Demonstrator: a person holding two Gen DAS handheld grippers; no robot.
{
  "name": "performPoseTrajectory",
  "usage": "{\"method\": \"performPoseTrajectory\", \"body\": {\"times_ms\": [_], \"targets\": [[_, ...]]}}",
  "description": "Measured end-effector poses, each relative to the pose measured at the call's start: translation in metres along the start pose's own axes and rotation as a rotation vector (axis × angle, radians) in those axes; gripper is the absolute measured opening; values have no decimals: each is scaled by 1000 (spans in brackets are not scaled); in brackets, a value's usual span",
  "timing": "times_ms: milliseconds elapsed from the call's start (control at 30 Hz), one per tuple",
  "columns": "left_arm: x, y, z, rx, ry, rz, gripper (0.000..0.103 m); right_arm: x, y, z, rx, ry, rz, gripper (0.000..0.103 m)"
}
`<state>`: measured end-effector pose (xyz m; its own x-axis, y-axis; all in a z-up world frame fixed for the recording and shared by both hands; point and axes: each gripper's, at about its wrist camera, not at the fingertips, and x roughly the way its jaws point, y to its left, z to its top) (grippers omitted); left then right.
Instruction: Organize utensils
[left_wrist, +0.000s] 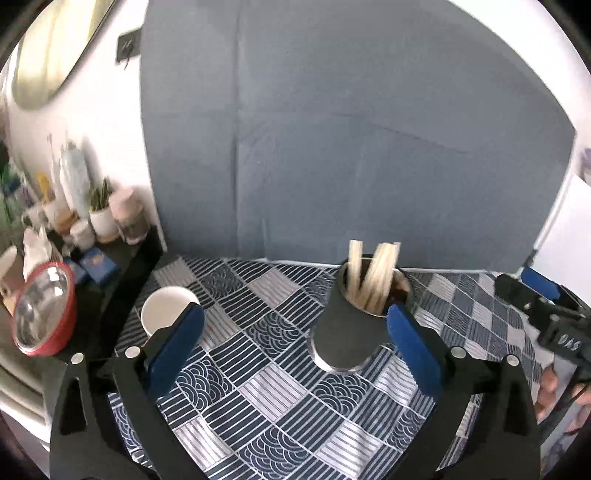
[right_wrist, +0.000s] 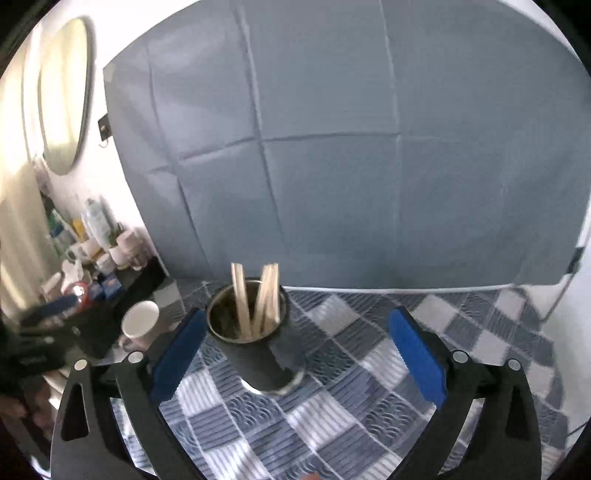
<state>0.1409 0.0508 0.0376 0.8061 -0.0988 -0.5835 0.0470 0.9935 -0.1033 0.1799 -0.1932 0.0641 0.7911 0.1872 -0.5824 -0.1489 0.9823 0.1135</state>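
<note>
Both grippers stand with their blue-padded fingers spread wide and nothing between the pads. The left gripper (left_wrist: 295, 347) hovers over the desk (left_wrist: 258, 387), which is covered by a blue and white patterned cloth; its right finger (left_wrist: 413, 350) sits just beside the dark cup (left_wrist: 351, 332) without clearly touching it, and its left finger (left_wrist: 177, 343) overlaps the white mug (left_wrist: 162, 310) in the picture, though whether they touch I cannot tell. The right gripper (right_wrist: 295, 354) looks at the same dark cup (right_wrist: 258, 354) from the other side; the cup stands close to its left finger (right_wrist: 177, 354), apart from the pads. The pale wooden chopsticks (left_wrist: 373, 277) stand in the dark cup, leaning against its rim in two small bunches, tips up. The cup sits upright toward the far middle of the desk, the white mug (right_wrist: 140, 325) to its left near the desk's edge. In the left wrist view the right gripper (left_wrist: 546, 306) shows at the right edge. Far left, a dark shelf (left_wrist: 129, 266) carries bottles, small pots and a red-rimmed glass bowl (left_wrist: 44, 310). A grey-blue backdrop sheet (left_wrist: 332, 147) hangs behind the desk.
</note>
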Motion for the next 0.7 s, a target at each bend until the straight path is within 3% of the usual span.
{"method": "performPoseTrajectory", "body": {"times_ms": [233, 333, 500, 633, 700], "targets": [[-37, -45, -15, 127, -34, -55, 97, -42, -16, -18, 11, -38, -144, 95], [-51, -63, -22, 191, -49, -35, 97, -60, -22, -29, 26, -73, -122, 95], [-73, -76, -32, 201, -82, -21, 97, -92, -32, -47, 111, -77, -47, 95], [-79, -81, -43, 181, -41, 17, 97, -106, -27, -60, 113, -41, -121, 95], [-79, -81, -49, 160, -20, 26, 97, -113, -25, -68, 124, -41, -118, 95]]}}
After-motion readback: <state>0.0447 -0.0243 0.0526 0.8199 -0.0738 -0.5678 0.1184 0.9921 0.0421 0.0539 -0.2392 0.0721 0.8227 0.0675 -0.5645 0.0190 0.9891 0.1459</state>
